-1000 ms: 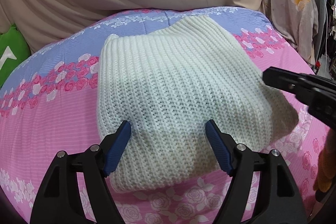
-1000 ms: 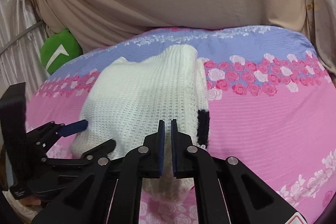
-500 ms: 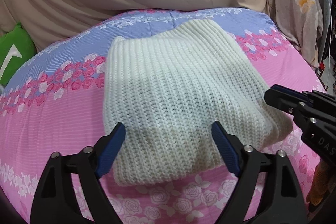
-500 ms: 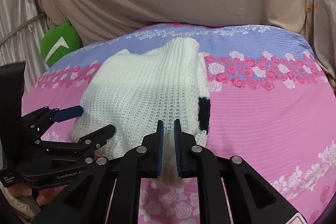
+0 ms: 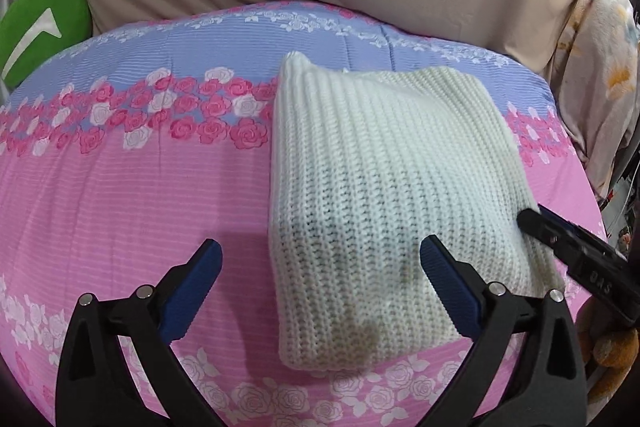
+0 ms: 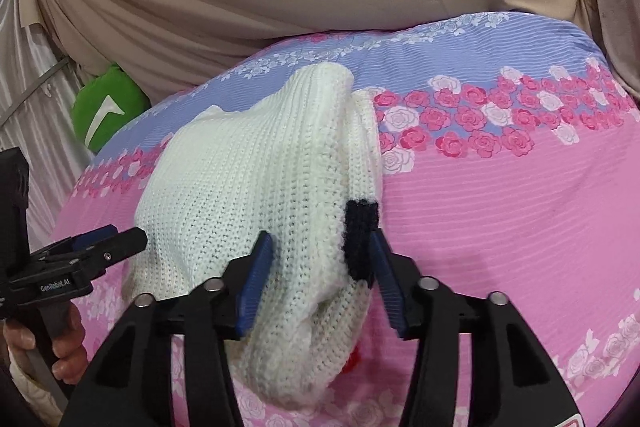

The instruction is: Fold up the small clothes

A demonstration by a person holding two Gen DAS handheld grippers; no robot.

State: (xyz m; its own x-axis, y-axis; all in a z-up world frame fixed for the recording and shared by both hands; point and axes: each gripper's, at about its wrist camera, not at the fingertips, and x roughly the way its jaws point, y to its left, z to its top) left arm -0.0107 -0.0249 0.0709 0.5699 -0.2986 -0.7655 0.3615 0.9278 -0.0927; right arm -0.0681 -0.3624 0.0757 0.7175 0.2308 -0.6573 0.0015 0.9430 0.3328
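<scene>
**Folded sweater on the bed: watch that right edge**

Your white knit sweater [image 5: 380, 187] lies folded into a chunky rectangle on the pink-and-blue rose bedspread [image 5: 120, 207], towards the right side in the left camera.

Your left tongs [image 5: 320, 245] are spread wide and have just been opening. The sweater's near left corner sits between the pads, but neither pad presses on it.

Your right tongs [image 6: 319, 239] stand partly apart around the bunched right edge, next to the black patch [image 6: 360, 227], and have just been closing a bit. The knit fills the gap and both pads sit against it. I honestly can't tell if they're squeezing or just resting.

What could go wrong, as I see it:
- If the right pads do grip and you pull away, you drag that edge and undo the fold.
- Thick knit is springy, so the top layer may pop open once nothing holds it.
- The under-layer with the black patch pokes out on the right, so the fold may end up lopsided.
- An open left pad could snag a loop if you sweep low across the corner.

Readable writing: "GenRobot.AI" on the left tongs' body in the right camera. The right tongs carry upside-down letters I can't make out. The green cushion [image 5: 40, 23] has a white mark, no words.
</scene>
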